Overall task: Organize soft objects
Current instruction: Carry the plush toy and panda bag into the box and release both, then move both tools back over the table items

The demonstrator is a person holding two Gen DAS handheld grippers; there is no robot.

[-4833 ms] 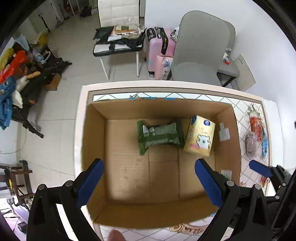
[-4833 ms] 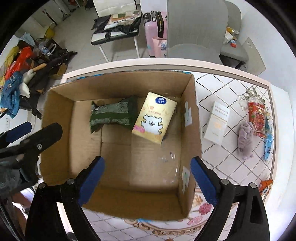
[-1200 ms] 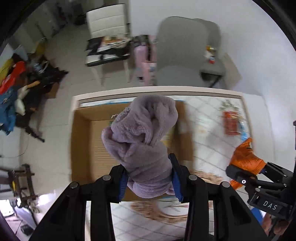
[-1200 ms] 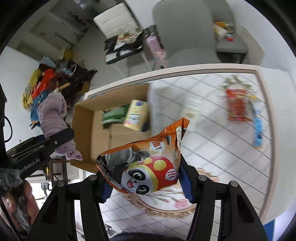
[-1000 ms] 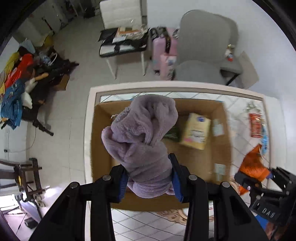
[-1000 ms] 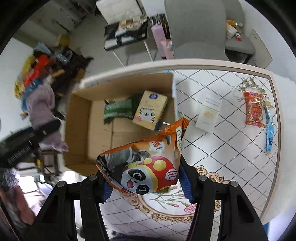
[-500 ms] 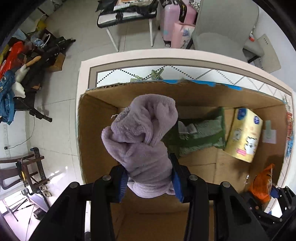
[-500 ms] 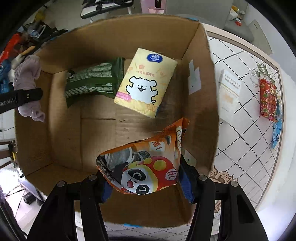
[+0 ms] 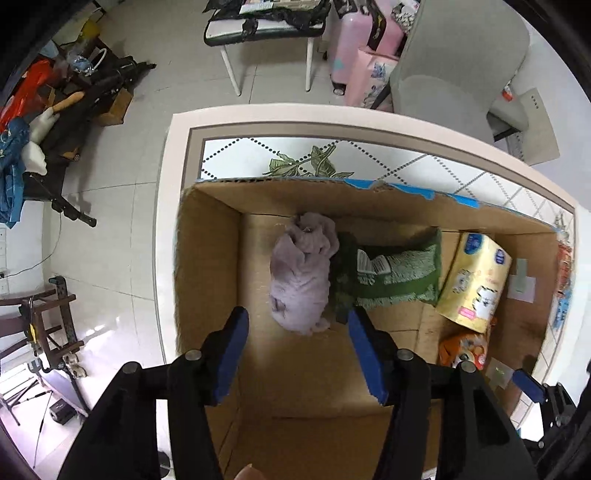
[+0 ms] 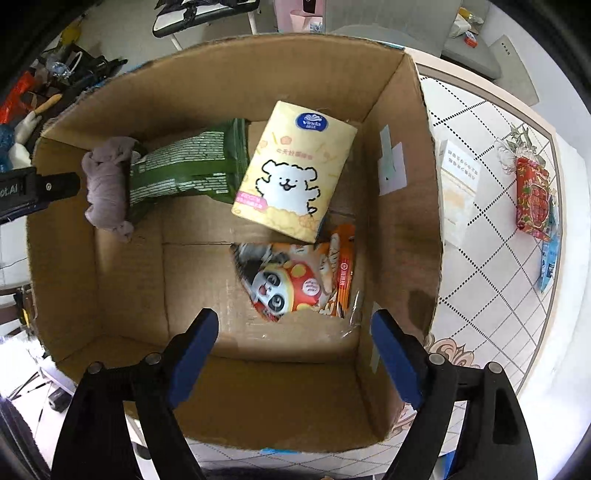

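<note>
A cardboard box (image 9: 207, 266) (image 10: 402, 221) stands on the patterned table. Inside lie a lilac fuzzy cloth (image 9: 301, 280) (image 10: 107, 184), a green packet (image 9: 391, 271) (image 10: 184, 166), a yellow tissue pack (image 9: 474, 280) (image 10: 295, 170) and an orange panda snack bag (image 9: 465, 347) (image 10: 295, 280). My left gripper (image 9: 297, 332) is open and empty just above the cloth. My right gripper (image 10: 295, 339) is open and empty above the snack bag.
On the table right of the box lie a white tissue pack (image 10: 458, 184), a red snack packet (image 10: 532, 195) and a blue packet (image 10: 550, 258). A grey chair (image 9: 454, 62), a pink suitcase (image 9: 362, 33) and a small table (image 9: 266, 22) stand beyond the table.
My left gripper opened and the lilac cloth dropped into the box beside the green packet. My right gripper opened and the orange panda bag fell onto the box floor.
</note>
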